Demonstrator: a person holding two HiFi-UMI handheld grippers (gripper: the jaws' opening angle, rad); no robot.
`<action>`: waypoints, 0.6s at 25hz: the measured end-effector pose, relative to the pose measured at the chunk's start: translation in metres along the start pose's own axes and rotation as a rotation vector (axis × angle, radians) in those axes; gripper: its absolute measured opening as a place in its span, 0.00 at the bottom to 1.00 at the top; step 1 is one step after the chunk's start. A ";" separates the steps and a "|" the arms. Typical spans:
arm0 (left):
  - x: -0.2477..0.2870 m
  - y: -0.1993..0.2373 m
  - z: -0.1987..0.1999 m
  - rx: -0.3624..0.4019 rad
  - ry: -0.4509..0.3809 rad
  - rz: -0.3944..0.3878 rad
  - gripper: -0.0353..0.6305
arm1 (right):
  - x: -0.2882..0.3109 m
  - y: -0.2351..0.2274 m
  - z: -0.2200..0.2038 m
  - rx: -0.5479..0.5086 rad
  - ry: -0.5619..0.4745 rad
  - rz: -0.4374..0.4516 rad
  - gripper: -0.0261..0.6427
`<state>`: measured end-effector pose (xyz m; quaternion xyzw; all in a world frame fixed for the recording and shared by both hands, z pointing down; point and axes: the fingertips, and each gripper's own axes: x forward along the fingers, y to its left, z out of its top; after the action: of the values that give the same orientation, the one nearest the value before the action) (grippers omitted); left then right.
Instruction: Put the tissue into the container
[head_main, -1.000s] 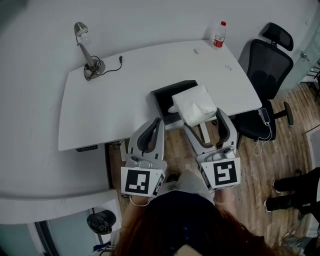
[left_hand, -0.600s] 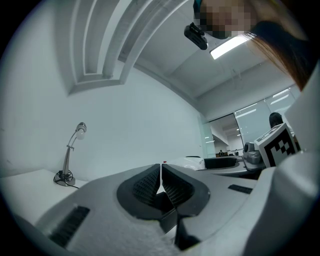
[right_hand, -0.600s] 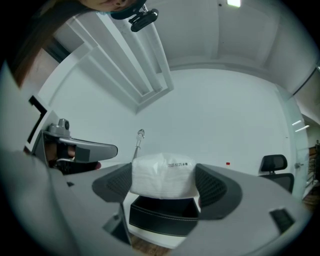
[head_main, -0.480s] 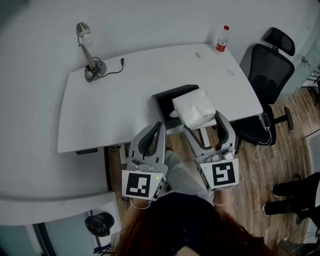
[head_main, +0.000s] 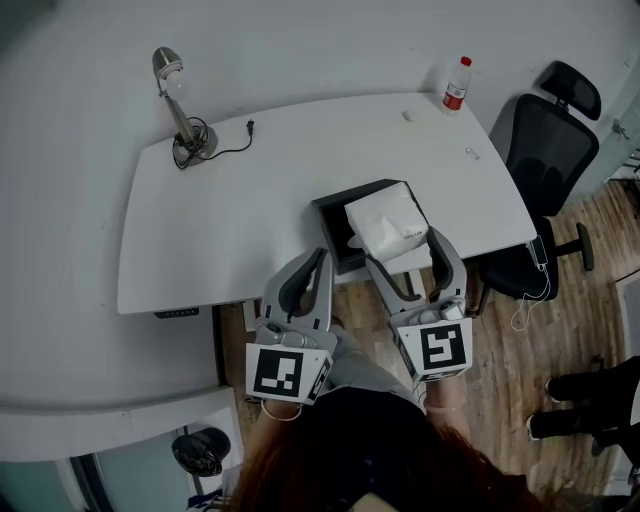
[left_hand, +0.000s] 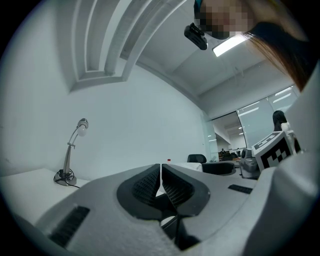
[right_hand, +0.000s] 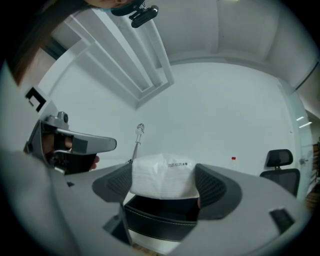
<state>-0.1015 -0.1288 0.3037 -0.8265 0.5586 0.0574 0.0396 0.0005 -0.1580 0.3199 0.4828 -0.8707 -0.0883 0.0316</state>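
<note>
Tissue (head_main: 387, 222), a white soft pack, is clamped between the two jaws of the right gripper (head_main: 406, 248), which press on its left and right sides. The pack hangs over the right half of the container (head_main: 335, 215), a shallow black open box sitting at the 5 o'clock edge of a white table (head_main: 250, 200). In the right gripper view the pack sits just above the box's open top, with the dark stitched front wall below it; whether it touches the box cannot be told. The left gripper (head_main: 320, 256) is held at 6 o'clock, just off the table's near edge and left of the box, over a wood floor (head_main: 520, 350). Its jaws are pressed together with nothing between them. A silver desk lamp (head_main: 180, 110) stands at 10 o'clock on the table, its black cord trailing to the right. A small bottle (head_main: 456, 85) with a red cap stands at 1 o'clock near the far edge. A black office chair (head_main: 545, 140) sits beside the table at 3 o'clock.
</note>
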 end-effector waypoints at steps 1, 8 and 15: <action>0.002 0.003 -0.001 -0.001 0.004 -0.001 0.10 | 0.004 0.000 -0.004 0.003 0.009 -0.002 0.62; 0.021 0.020 -0.008 -0.008 0.018 -0.012 0.10 | 0.030 -0.003 -0.029 0.018 0.060 -0.010 0.62; 0.035 0.032 -0.017 -0.018 0.036 -0.021 0.10 | 0.050 -0.003 -0.051 0.013 0.111 -0.001 0.62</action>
<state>-0.1171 -0.1752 0.3153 -0.8335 0.5500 0.0473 0.0228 -0.0164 -0.2083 0.3677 0.4875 -0.8679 -0.0557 0.0767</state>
